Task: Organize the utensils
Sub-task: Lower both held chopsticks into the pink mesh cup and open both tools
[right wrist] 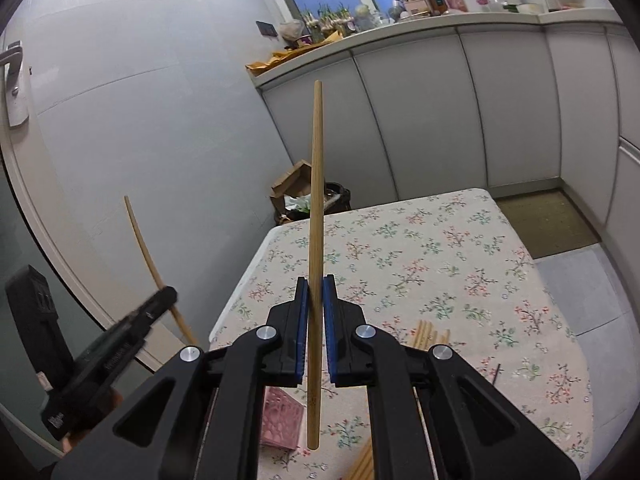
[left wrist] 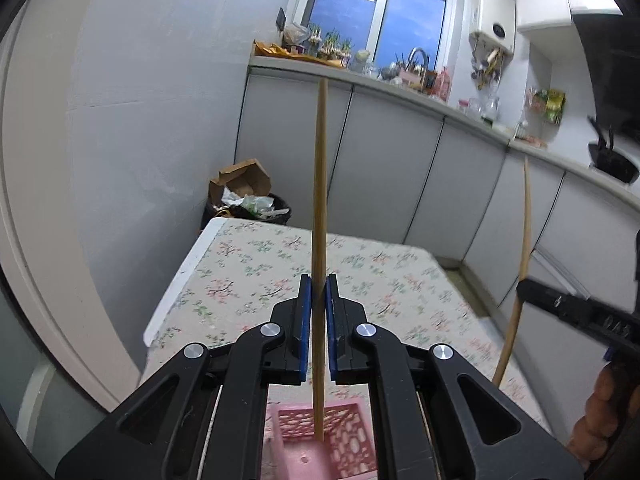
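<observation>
The left hand-held gripper point(left wrist: 319, 292) is clamped on an upright tan bamboo chopstick point(left wrist: 320, 240) whose lower end is inside the pink perforated plastic basket point(left wrist: 340, 440). The right hand-held gripper point(right wrist: 316, 292) pinches a second bamboo chopstick point(right wrist: 316, 240) above the floral-clothed counter point(right wrist: 440, 260), where more chopsticks point(right wrist: 432, 338) lie.

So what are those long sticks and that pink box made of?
The chopstick in the left gripper, like the right gripper's chopstick, looks like bamboo or wood: tan, matte, faint lengthwise grain. The pink basket looks like moulded plastic: uniform colour, cut-out lattice walls, slight sheen.
</observation>
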The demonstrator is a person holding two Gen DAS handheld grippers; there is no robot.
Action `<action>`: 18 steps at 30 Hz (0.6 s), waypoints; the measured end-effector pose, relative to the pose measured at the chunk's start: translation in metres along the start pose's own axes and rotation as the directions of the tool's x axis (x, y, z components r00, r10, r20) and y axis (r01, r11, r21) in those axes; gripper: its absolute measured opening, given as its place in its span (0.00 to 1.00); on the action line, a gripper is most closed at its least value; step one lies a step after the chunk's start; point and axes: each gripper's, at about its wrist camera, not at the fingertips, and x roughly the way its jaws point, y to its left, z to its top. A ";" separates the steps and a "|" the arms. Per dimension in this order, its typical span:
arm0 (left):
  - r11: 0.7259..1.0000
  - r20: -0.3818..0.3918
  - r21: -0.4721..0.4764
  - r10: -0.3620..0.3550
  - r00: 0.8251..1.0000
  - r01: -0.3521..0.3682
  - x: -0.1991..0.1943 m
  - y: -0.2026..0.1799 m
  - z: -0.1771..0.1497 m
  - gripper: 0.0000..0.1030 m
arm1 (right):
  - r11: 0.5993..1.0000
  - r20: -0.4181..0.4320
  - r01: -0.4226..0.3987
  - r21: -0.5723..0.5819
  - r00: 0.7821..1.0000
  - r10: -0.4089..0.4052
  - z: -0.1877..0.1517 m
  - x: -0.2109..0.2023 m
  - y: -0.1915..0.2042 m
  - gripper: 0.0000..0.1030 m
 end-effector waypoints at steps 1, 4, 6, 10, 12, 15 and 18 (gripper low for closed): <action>1.000 -0.023 0.021 0.005 1.000 -0.005 0.003 -0.001 -0.003 0.06 | 1.000 0.001 -0.004 -0.002 1.000 0.004 -0.001 0.002 0.003 0.08; 0.999 -0.072 0.043 0.005 0.997 -0.002 0.009 -0.001 -0.009 0.06 | 1.000 0.003 -0.019 -0.014 1.000 0.019 -0.006 0.009 0.013 0.08; 0.998 -0.100 0.067 0.008 0.995 -0.001 0.009 -0.002 -0.011 0.06 | 0.999 0.008 -0.031 -0.025 0.999 0.031 -0.008 0.013 0.021 0.08; 0.999 -0.175 0.024 -0.030 0.984 0.035 0.007 0.009 -0.007 0.08 | 0.998 0.017 -0.068 -0.012 0.998 0.068 -0.013 0.019 0.030 0.08; 0.999 -0.195 -0.002 -0.042 0.980 0.043 0.005 0.013 -0.005 0.13 | 0.997 0.025 -0.083 -0.005 0.996 0.083 -0.015 0.023 0.035 0.08; 0.998 -0.190 -0.041 -0.058 0.980 0.051 -0.005 0.023 0.001 0.16 | 0.996 0.034 -0.084 -0.020 0.996 0.085 -0.018 0.028 0.045 0.08; 0.996 -0.176 -0.062 -0.067 0.982 0.057 -0.015 0.027 0.007 0.17 | 0.995 0.047 -0.088 -0.053 0.995 0.090 -0.023 0.035 0.059 0.08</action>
